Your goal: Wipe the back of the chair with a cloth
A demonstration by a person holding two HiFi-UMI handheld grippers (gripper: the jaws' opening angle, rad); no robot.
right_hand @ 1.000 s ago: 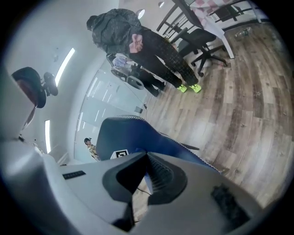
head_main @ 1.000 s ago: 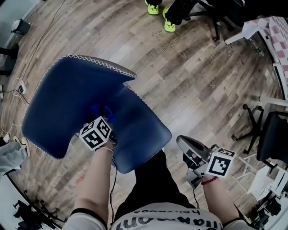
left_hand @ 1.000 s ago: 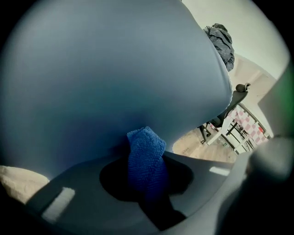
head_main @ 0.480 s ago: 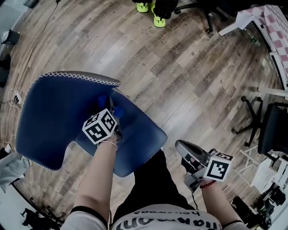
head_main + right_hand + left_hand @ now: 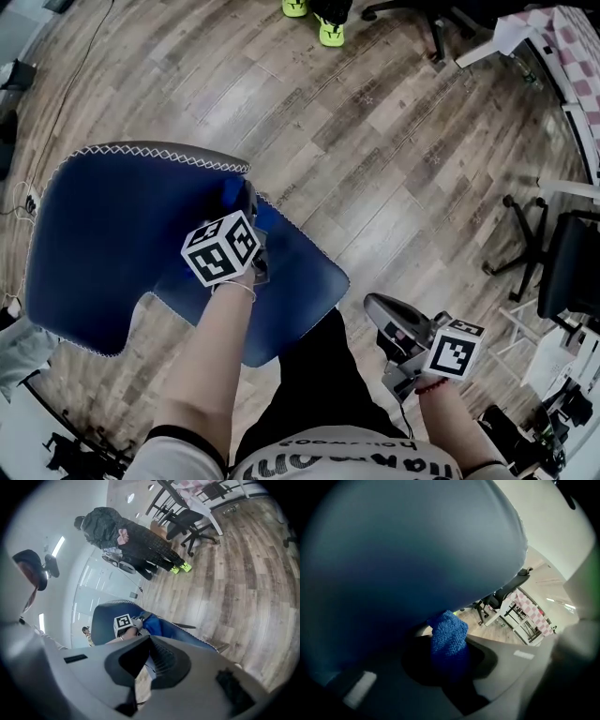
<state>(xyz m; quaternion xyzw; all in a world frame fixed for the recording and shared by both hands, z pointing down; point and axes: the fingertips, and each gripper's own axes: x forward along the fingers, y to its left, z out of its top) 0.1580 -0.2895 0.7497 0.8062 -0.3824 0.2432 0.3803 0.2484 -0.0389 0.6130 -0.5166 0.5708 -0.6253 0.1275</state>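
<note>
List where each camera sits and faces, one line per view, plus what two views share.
Head view: on the person's head, looking steeply down at the chair and floor; both forearms, left tongs, right tongs show.
Left gripper view: on the left tongs, close against the chair; its jaws grip the cloth.
Right gripper view: on the right tongs, facing the chair and a standing person; its shut, empty jaws show.
Shared: head and right gripper views both show the left tongs at the chair.
</note>
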